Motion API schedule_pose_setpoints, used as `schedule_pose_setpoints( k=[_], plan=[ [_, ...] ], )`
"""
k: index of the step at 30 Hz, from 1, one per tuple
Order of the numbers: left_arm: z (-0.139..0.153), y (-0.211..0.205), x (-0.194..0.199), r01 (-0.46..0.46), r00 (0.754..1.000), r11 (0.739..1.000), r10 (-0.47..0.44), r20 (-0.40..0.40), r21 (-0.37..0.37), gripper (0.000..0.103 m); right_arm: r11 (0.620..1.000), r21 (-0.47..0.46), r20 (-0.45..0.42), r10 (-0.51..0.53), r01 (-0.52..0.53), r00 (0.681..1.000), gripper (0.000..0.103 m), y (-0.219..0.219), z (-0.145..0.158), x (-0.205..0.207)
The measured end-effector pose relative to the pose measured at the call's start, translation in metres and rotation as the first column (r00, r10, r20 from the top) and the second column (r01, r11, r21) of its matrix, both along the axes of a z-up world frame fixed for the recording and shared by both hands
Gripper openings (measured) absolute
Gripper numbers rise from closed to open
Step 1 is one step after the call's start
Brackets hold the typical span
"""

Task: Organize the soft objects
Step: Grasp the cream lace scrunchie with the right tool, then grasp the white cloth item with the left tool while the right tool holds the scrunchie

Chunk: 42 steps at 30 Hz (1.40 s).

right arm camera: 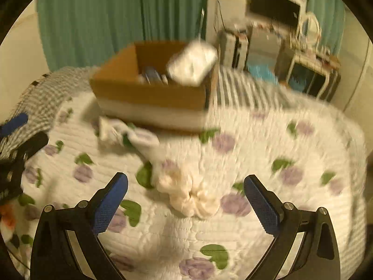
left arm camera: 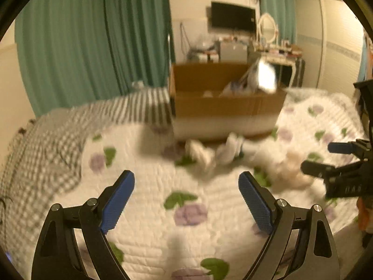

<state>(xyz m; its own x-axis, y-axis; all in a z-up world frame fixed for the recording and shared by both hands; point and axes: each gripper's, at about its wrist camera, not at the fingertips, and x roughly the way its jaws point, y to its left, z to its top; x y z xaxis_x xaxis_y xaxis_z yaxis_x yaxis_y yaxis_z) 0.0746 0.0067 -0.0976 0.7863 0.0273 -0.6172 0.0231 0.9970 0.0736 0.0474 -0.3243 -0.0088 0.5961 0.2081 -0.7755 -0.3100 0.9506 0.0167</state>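
Note:
A brown cardboard box (left arm camera: 223, 107) (right arm camera: 149, 98) sits on the bed and holds a white pack (right arm camera: 192, 63) (left arm camera: 265, 77) and other items. White socks (left arm camera: 209, 154) (right arm camera: 130, 135) lie on the quilt just in front of the box. A cream soft bundle (right arm camera: 191, 193) (left arm camera: 289, 170) lies nearer. My left gripper (left arm camera: 186, 182) is open and empty above the quilt. My right gripper (right arm camera: 186, 186) is open, with the cream bundle between its fingers' line of sight. The right gripper also shows in the left wrist view (left arm camera: 326, 161).
The bed has a floral white quilt (right arm camera: 268, 154) (left arm camera: 163, 186) and a checked blanket (left arm camera: 46, 144) at the left. Green curtains (left arm camera: 93, 42) hang behind. A dressing table (left arm camera: 279, 56) and a dark screen (left arm camera: 233, 16) stand at the far wall.

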Motion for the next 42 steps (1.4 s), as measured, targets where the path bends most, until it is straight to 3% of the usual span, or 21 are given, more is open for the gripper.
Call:
schedule_pose_setpoints(
  k=[4, 7, 10, 12, 14, 15, 23, 26, 29, 33, 35, 39, 42],
  plan=[
    [-0.015, 0.006, 0.008, -0.025, 0.999, 0.999, 0.024, -0.045, -0.033, 0.092, 0.998, 0.024, -0.094, -0.054, 0.057, 0.994, 0.094, -0.008, -0.043, 0.016],
    [-0.018, 0.012, 0.012, -0.034, 0.998, 0.998, 0.030, -0.062, -0.062, 0.092, 0.996, 0.048, -0.139, -0.067, 0.074, 0.988, 0.089, -0.009, -0.056, 0.029],
    [-0.019, 0.012, 0.011, -0.034, 0.998, 0.998, 0.030, -0.063, -0.058, 0.092, 0.995, 0.066, -0.182, -0.056, 0.069, 0.982, 0.070, -0.006, -0.069, 0.039],
    [-0.019, 0.010, 0.009, -0.032, 0.998, 0.998, 0.028, -0.063, -0.055, 0.092, 0.997, 0.043, -0.197, -0.053, 0.063, 0.979, 0.053, -0.001, -0.079, 0.039],
    [-0.016, 0.007, 0.006, -0.028, 0.998, 0.997, 0.024, -0.061, -0.065, 0.092, 0.998, 0.041, -0.184, -0.036, 0.045, 0.982, 0.029, 0.002, -0.078, 0.034],
    [-0.014, 0.005, 0.005, -0.023, 0.998, 0.997, 0.019, -0.061, -0.072, 0.092, 0.998, 0.044, -0.174, -0.025, 0.033, 0.984, 0.026, 0.003, -0.075, 0.031],
    [0.003, -0.038, 0.003, 0.019, 0.997, 0.994, -0.026, -0.066, -0.111, 0.092, 1.000, 0.019, -0.061, 0.009, -0.008, 0.998, 0.023, -0.005, -0.032, 0.010],
    [0.000, -0.061, 0.017, 0.024, 0.995, 0.993, -0.036, -0.092, -0.119, 0.092, 0.999, 0.014, -0.032, 0.038, -0.038, 0.999, 0.023, -0.013, -0.010, 0.018],
    [-0.009, -0.081, 0.035, 0.002, 0.991, 0.992, -0.019, -0.133, -0.126, 0.091, 0.996, -0.047, 0.002, 0.078, -0.078, 0.997, 0.023, -0.018, 0.005, 0.035],
    [-0.032, -0.102, 0.064, -0.005, 0.975, 0.983, -0.036, -0.219, -0.183, 0.090, 0.990, -0.075, -0.001, 0.123, -0.123, 0.992, 0.023, -0.028, 0.000, 0.058],
    [-0.041, -0.110, 0.074, -0.005, 0.972, 0.985, -0.036, -0.233, -0.173, 0.090, 0.988, -0.088, -0.010, 0.125, -0.125, 0.992, 0.023, -0.032, -0.012, 0.065],
    [-0.056, -0.114, 0.098, -0.047, 0.961, 0.984, -0.003, -0.278, -0.174, 0.074, 0.990, -0.052, -0.092, 0.127, -0.132, 0.988, 0.022, -0.043, -0.040, 0.074],
    [-0.065, -0.110, 0.105, -0.083, 0.954, 0.985, 0.034, -0.296, -0.154, 0.053, 0.989, -0.029, -0.117, 0.141, -0.145, 0.983, 0.023, -0.044, -0.046, 0.076]
  ],
)
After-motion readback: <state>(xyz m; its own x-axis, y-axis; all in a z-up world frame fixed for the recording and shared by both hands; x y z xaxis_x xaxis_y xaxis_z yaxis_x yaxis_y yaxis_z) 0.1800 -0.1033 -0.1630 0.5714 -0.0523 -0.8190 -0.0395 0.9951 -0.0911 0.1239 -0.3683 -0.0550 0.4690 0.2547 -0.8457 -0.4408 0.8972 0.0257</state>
